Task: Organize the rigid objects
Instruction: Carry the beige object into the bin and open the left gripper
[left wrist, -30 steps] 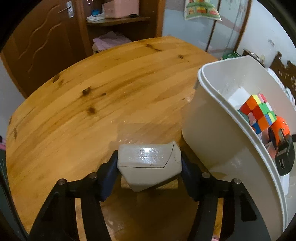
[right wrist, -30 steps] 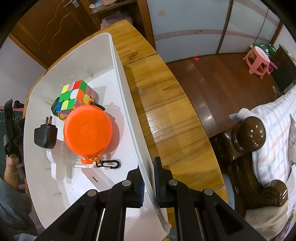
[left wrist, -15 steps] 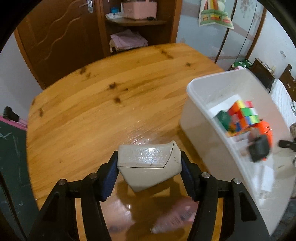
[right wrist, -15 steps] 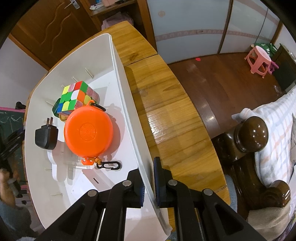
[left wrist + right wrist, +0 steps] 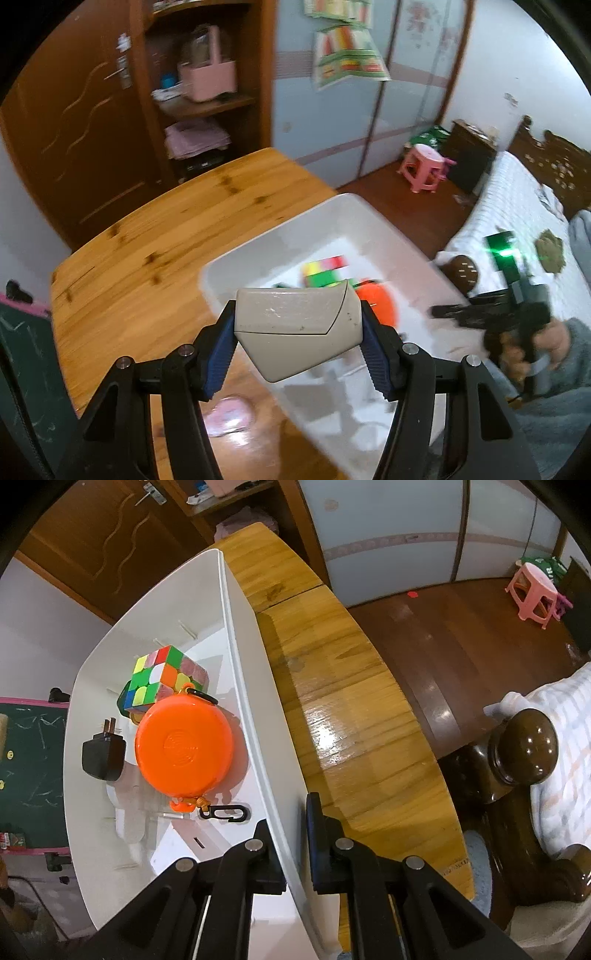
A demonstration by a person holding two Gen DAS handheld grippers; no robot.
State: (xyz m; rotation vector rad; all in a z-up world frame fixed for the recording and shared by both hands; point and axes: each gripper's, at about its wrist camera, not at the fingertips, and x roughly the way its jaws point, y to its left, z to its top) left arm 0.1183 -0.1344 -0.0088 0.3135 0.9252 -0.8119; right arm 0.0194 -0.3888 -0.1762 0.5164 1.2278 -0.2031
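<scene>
while the wooden table [image 5: 155, 254] fills most of both views, the white bin [image 5: 258, 686] sits on it, near the edge that faces the floor. no brand or writing can be read on anything; the posters on the far wall are too blurred. inside the bin lie an orange round case [image 5: 184, 746] with a black clip [image 5: 223, 813] tied to it, a colour cube [image 5: 159, 679] touching the case on its far side, and a black plug adapter [image 5: 102, 755] just beside the case, prongs pointing away from the camera. the right gripper [image 5: 293, 834] has its jaws pressed together on the bin's side wall. the left gripper [image 5: 298, 339] pinches a beige angular case [image 5: 295, 332] above the bin's near edge, its long axis crosswise between the pads, its pointed side towards the camera. a person's hand [image 5: 532, 350] grips the other tool's handle.
</scene>
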